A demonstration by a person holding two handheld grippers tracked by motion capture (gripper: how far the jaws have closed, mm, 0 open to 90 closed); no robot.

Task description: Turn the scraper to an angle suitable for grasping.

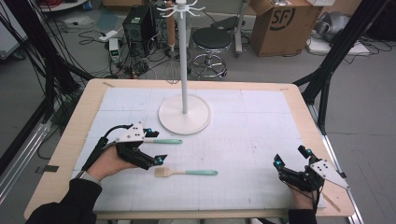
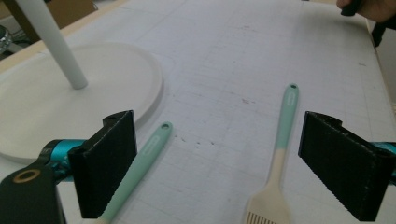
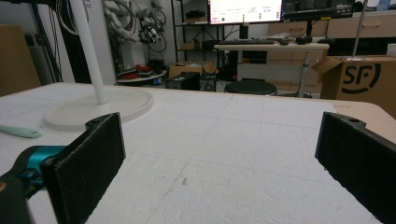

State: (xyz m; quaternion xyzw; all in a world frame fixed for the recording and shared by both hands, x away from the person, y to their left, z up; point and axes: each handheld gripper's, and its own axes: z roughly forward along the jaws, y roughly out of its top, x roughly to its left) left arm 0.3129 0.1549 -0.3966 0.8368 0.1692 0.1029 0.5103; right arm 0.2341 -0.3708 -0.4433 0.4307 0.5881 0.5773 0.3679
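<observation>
Left gripper (image 1: 153, 145) at left of tabletop (image 1: 65, 154), jaws wide apart, nothing between pads. Brush (image 1: 186, 172) with teal handle lies flat just right of it, near edge; 2nd teal-handled utensil (image 1: 163, 141) farther back. Right gripper (image 1: 290, 156) near right, jaws spread, empty. White stand (image 1: 184, 114) far centre.

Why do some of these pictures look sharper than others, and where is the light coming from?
High view: soft, even light, faint shadows under the left gripper, slightly grainy. Left gripper view: the brush and the other teal-handled utensil look fairly sharp; the near black pads are a little soft. Right gripper view: close pads blur, the white stand is clear, and the monitor behind glares bright.
</observation>
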